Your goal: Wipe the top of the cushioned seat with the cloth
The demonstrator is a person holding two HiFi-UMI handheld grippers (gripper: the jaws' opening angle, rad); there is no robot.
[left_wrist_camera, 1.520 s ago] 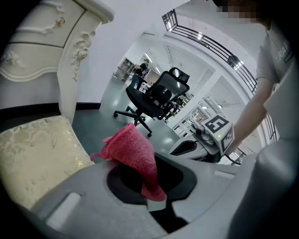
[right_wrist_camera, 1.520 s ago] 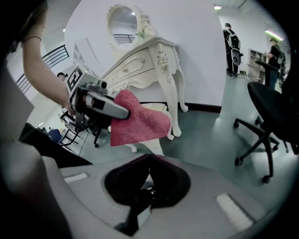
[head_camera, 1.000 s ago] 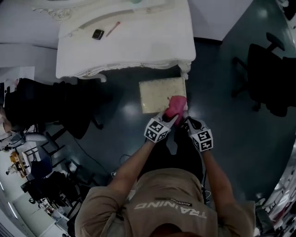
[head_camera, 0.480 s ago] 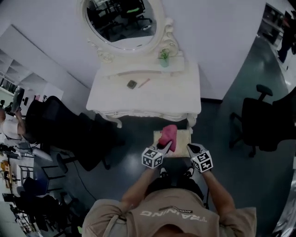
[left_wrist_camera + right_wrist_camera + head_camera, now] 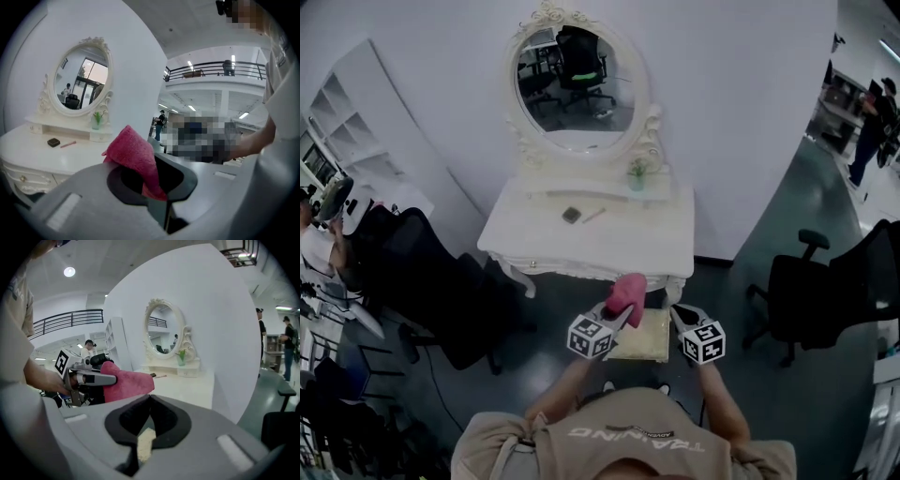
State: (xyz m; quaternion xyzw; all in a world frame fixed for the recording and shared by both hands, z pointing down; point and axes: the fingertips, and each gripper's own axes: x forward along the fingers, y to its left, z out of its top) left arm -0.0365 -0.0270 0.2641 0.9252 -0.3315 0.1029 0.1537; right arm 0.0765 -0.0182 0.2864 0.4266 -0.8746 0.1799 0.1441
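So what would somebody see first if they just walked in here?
Probably the bright pink cloth, pinched in the left tool and held up off the cream cushioned seat. Behind it, a fancy white dressing table with a big oval mirror stands against the wall.

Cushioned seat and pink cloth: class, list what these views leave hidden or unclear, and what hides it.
Cushioned seat, head view: left edge behind the left gripper.
Cushioned seat, right gripper view: only a sliver shows through the jaws' gap.
Pink cloth, left gripper view: clamped end buried in the jaws.
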